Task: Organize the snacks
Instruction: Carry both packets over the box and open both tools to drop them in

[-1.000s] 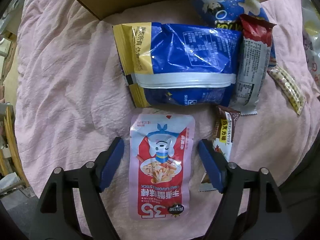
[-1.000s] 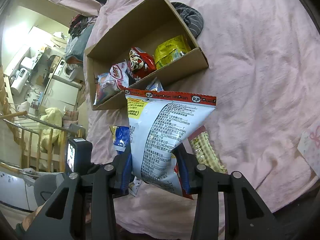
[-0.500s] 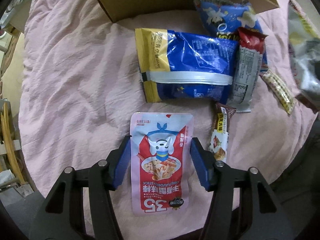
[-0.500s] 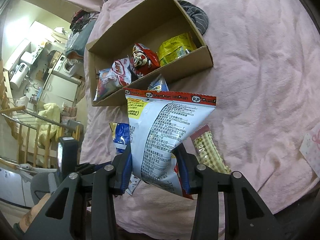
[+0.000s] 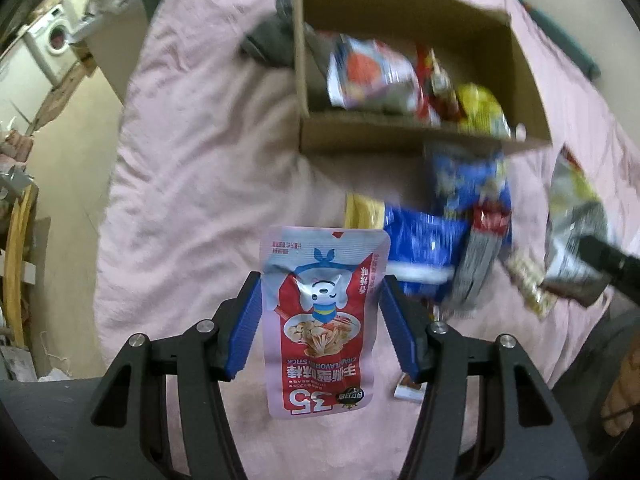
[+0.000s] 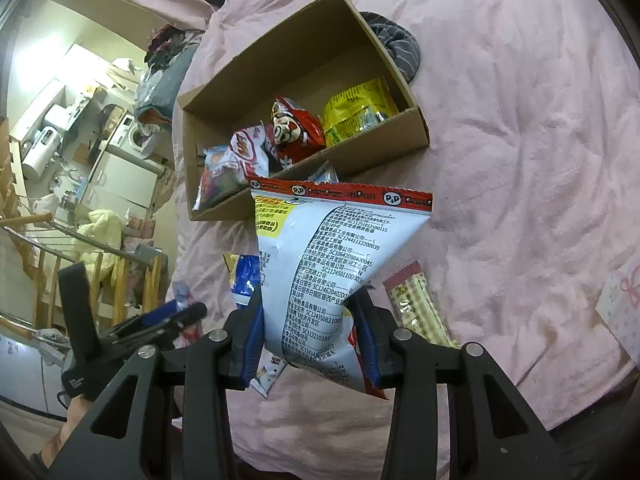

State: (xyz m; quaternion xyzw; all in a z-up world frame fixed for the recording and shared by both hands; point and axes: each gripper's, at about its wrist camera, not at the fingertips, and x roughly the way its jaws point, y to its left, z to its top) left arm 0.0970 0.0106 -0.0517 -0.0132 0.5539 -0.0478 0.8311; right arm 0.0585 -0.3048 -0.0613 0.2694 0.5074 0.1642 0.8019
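Currently both hand-held grippers carry a snack above the pink bed sheet (image 6: 520, 160), with the cardboard box (image 5: 400, 142) ahead as the likely destination.

Left to right:

1. Left gripper (image 5: 322, 316): jaws clenched on the pink crab-stick pouch (image 5: 322, 320), gripped at its side edges and lifted off the bed. Legible print, inverted in view: "CRAB FLAVORED STICK" and a large "35". Risk: the flat pouch is held only by its edges, so it may buckle and slip out during the swing toward the box.

2. Loose packets on the bed, just in front of the box: a blue bag (image 5: 424, 248), a grey wrapper (image 5: 478, 264) and a beige bar (image 6: 420, 308). Their print is blurred. Risk: a low pass could drag them.

3. Right gripper (image 6: 308, 344): jaws clenched on the lower end of the white bag (image 6: 328, 276). Top seal reads "P&P"; back lists codes such as "SC12441112200039". Risk: both loads may collide at the box opening; the tall bag may catch the near wall
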